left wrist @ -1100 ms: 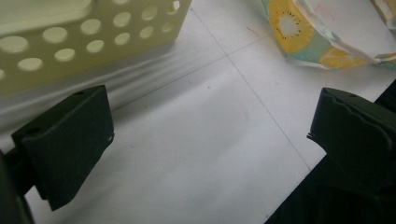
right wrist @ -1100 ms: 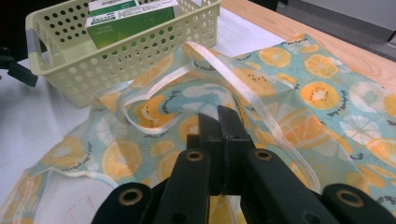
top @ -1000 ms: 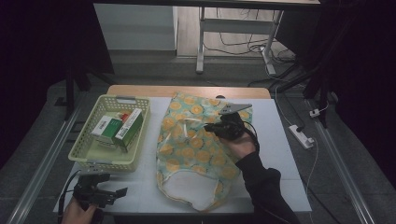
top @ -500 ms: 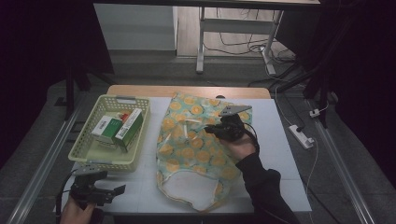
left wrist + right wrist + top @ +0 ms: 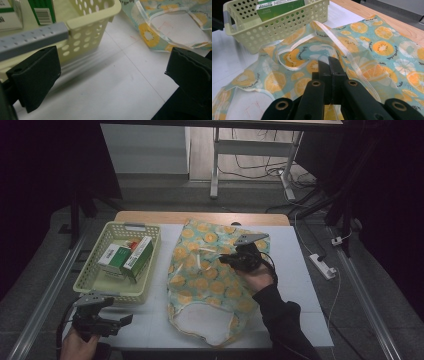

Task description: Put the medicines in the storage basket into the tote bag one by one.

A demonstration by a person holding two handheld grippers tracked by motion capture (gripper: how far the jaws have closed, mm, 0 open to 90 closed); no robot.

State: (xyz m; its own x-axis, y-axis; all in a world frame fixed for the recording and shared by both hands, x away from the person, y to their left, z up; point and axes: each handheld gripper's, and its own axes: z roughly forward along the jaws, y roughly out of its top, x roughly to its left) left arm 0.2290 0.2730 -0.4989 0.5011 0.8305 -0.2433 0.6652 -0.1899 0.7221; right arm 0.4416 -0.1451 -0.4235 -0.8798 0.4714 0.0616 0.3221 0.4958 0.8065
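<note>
My right tongs (image 5: 329,62) are clenched on the clear handle strap (image 5: 352,62) of the fruit-print bag (image 5: 210,275), which lies flat mid-table beside the basket (image 5: 95,282); my left tongs (image 5: 102,322) hang released at the near left corner. I judge the bag light, limp and slippery, so gripping the strap or hem suits best.

The bag (image 5: 210,280) lies flat on the table (image 5: 300,285), about mid-table; the basket (image 5: 95,282) sits just left of it, two boxes (image 5: 127,257) inside; the right gripper (image 5: 231,260) rests on the bag's upper half (jaws together); the left gripper (image 5: 122,321) hovers before the basket's near edge.
</note>
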